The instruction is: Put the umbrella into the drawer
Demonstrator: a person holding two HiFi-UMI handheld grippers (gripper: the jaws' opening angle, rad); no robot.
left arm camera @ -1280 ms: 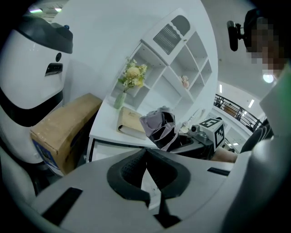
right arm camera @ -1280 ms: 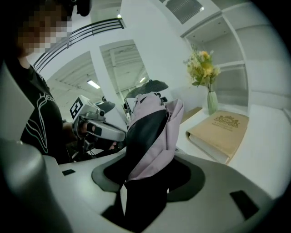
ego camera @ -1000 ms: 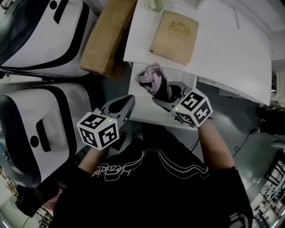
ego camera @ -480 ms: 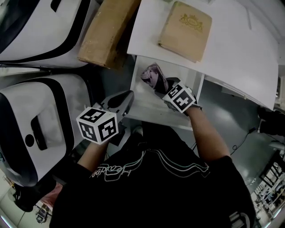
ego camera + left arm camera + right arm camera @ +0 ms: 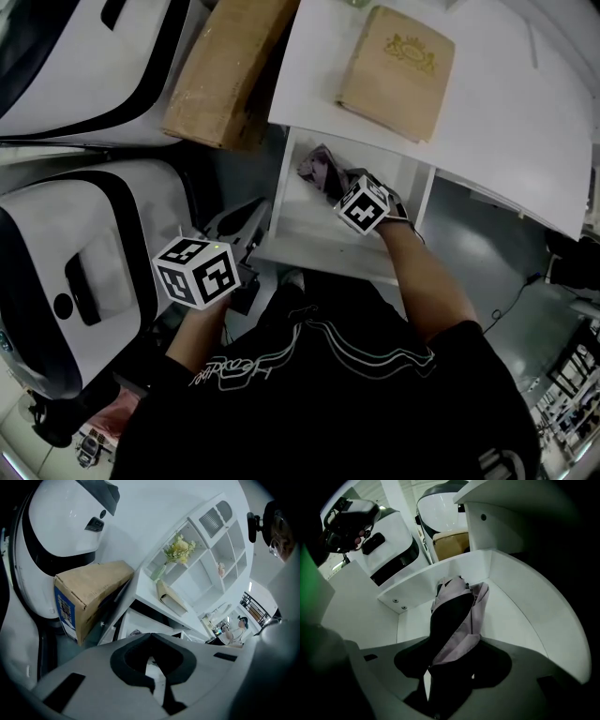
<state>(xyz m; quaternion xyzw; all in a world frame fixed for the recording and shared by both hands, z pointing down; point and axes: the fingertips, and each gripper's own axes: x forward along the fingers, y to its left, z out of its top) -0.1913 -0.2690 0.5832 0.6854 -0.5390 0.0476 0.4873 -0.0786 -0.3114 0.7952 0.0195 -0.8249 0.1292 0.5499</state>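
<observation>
Drawer [image 5: 305, 232] open, bare floor either side of umbrella [image 5: 457, 616]. Umbrella pinched in right gripper [image 5: 450, 667], long axis toward back wall. Left gripper [image 5: 152, 660] pressed together, empty, outside front-left corner.

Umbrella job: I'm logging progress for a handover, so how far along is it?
Done: the drawer stands open, and the folded umbrella is already down inside its walls. In hand: the right gripper is clamped on the umbrella, while the left gripper hangs outside the drawer, empty. Left: release the umbrella and pull the right gripper out.
</observation>
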